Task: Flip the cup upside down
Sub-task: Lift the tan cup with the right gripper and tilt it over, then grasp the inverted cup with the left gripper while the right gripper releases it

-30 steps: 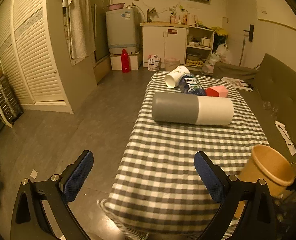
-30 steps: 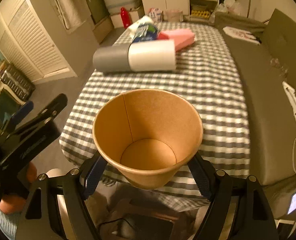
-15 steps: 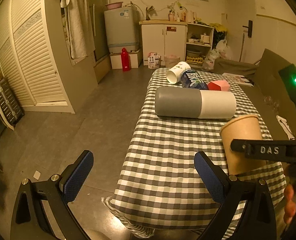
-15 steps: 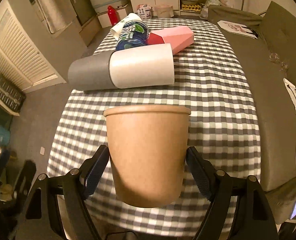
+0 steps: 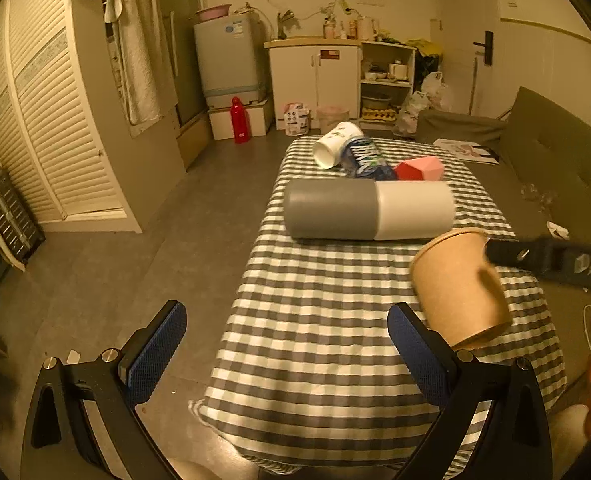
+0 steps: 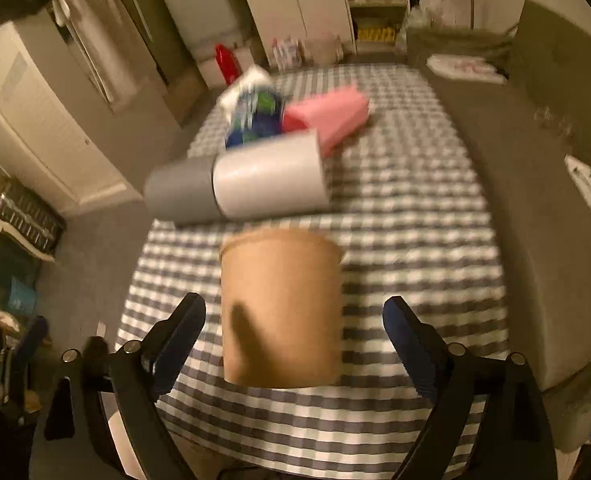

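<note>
A brown paper cup lies tipped on its side over the checked tablecloth, rim pointing toward the far end of the table. It also shows in the left wrist view, rim at upper left, base at lower right. My right gripper is open, its fingers well apart on either side of the cup and not touching it. My left gripper is open and empty, low at the table's near left corner.
A grey and white cylinder lies across the table behind the cup. Beyond it are a white cup, a blue packet and a pink box. A sofa runs along the right side.
My right gripper opened and let go of the cup. The cup has kept turning from mouth-up through level and now lies free between the fingers, lower over the cloth.
</note>
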Demonstrator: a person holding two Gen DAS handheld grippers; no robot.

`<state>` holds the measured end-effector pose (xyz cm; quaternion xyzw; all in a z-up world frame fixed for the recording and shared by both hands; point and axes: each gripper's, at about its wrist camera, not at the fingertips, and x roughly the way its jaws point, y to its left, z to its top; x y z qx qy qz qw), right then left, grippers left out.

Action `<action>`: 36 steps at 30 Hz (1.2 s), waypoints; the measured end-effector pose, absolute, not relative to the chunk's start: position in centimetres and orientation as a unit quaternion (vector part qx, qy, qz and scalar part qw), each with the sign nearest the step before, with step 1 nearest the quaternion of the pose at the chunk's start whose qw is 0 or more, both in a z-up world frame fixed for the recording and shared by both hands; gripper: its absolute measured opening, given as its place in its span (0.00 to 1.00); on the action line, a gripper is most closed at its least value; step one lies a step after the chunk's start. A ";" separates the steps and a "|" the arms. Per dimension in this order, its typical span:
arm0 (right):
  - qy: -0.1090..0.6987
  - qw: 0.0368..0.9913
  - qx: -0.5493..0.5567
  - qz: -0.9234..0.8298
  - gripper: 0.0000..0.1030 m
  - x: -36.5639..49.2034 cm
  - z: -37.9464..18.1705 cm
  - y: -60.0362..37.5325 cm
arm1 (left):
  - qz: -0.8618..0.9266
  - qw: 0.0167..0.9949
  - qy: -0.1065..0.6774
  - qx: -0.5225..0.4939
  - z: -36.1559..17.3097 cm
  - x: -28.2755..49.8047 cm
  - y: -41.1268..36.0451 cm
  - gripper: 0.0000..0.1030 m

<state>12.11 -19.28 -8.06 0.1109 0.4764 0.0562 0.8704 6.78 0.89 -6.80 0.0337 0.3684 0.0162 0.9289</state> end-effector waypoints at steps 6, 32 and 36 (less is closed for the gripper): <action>0.386 0.921 0.061 0.009 0.91 9.0 -4.0 -22.7 | -0.010 0.932 0.363 0.013 -5.8 6.3 -2.3 1.00; 0.354 0.929 0.087 -0.059 0.91 6.3 -10.3 -30.7 | -0.048 0.912 0.408 -0.019 -11.5 7.7 -10.8 1.00; 0.360 0.927 0.087 -0.062 0.91 6.5 -10.8 -30.9 | -0.053 0.905 0.421 -0.021 -12.7 8.7 -11.2 0.98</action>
